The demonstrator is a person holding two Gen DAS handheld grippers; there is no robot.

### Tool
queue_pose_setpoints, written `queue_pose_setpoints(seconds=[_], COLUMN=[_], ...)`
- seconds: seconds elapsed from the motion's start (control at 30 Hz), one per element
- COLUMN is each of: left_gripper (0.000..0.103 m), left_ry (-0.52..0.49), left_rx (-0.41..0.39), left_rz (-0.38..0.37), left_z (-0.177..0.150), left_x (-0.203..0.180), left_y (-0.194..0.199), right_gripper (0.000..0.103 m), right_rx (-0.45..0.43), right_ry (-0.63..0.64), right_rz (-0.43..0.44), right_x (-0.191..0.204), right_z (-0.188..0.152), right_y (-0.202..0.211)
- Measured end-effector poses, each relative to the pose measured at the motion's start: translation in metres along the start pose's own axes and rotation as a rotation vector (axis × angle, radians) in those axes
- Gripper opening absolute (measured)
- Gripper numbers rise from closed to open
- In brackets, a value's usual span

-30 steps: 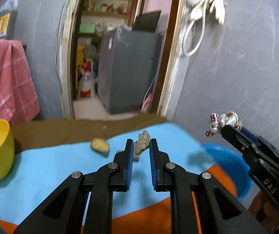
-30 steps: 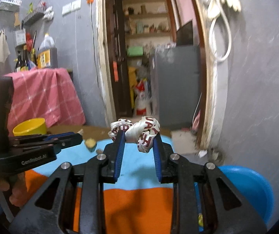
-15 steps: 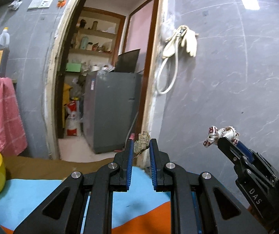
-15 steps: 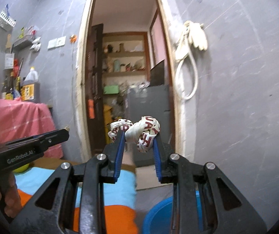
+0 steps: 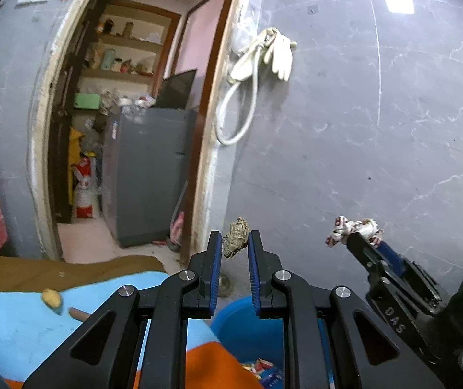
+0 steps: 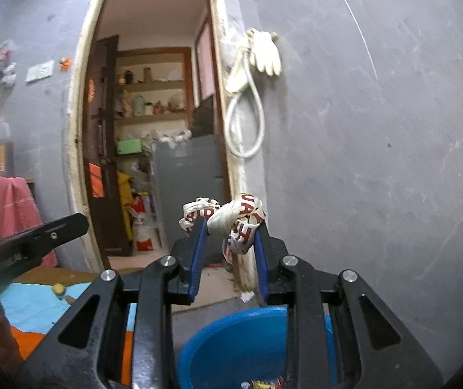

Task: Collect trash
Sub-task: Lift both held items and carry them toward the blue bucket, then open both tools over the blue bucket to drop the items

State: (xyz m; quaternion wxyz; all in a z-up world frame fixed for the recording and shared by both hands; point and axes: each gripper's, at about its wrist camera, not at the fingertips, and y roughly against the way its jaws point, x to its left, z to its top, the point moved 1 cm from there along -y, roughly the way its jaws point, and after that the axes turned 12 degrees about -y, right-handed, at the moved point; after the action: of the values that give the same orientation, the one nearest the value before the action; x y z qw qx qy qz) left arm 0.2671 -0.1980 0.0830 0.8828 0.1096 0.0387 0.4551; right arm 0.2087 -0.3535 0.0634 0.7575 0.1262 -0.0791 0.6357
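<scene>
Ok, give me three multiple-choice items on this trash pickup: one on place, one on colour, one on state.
1. The small yellowish scrap lies:
A on the light blue cloth
B in the basin
C on a shelf

2. The basin below the grippers is:
A yellow
B blue
C red

3. The right gripper is:
A open and empty
B shut on the white printed wrapper
C resting on the floor

Key: 1 A, it sits on the cloth; 2 B, both views show a blue rim; 3 B, the pads pinch the wrapper.
</scene>
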Motion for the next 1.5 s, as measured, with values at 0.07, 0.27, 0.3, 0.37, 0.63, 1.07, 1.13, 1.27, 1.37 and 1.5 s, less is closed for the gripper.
queue_pose_setpoints(seconds=[0.07,0.27,0.3,0.37,0.63,1.07,1.13,1.27,1.37,1.5], left_gripper=[0.013,0.013,0.013,0.013,0.014,0.032,0.034,0.044,0.056,0.084], left_ry=[0.001,0.004,0.003,0.000,0.018,0.045,0.053,0.080,0.102,0.107], left_rx=[0.025,0.131,0.145,0.184,0.293,0.336,0.331,0.313,0.296,0.267], left_rz=[-0.018,-0.094,-0.101,-0.123,-0.173,-0.178,-0.169,-0.133,-0.090,-0.016], left_z=[-0.002,-0.014,-0.015,-0.020,-0.037,-0.050,-0.050,-0.048,-0.047,-0.043], left_x=[-0.005,-0.016,-0.017,-0.020,-0.026,-0.022,-0.020,-0.009,0.003,0.018], left_y=[-0.008,-0.029,-0.032,-0.041,-0.064,-0.071,-0.067,-0.059,-0.051,-0.038], right_gripper=[0.033,0.034,0.034,0.035,0.037,0.049,0.052,0.063,0.074,0.095], right_rx=[0.023,0.096,0.110,0.139,0.207,0.219,0.218,0.208,0.200,0.181], right_ry=[-0.017,-0.058,-0.064,-0.081,-0.130,-0.143,-0.144,-0.144,-0.146,-0.141], right_rz=[-0.024,-0.067,-0.071,-0.080,-0.104,-0.097,-0.097,-0.096,-0.089,-0.071], right_x=[-0.008,-0.026,-0.028,-0.034,-0.049,-0.050,-0.050,-0.049,-0.048,-0.043], right_z=[-0.001,-0.004,-0.004,-0.006,-0.012,-0.016,-0.016,-0.015,-0.015,-0.015], right_y=[-0.005,-0.017,-0.019,-0.023,-0.035,-0.036,-0.036,-0.036,-0.037,-0.036])
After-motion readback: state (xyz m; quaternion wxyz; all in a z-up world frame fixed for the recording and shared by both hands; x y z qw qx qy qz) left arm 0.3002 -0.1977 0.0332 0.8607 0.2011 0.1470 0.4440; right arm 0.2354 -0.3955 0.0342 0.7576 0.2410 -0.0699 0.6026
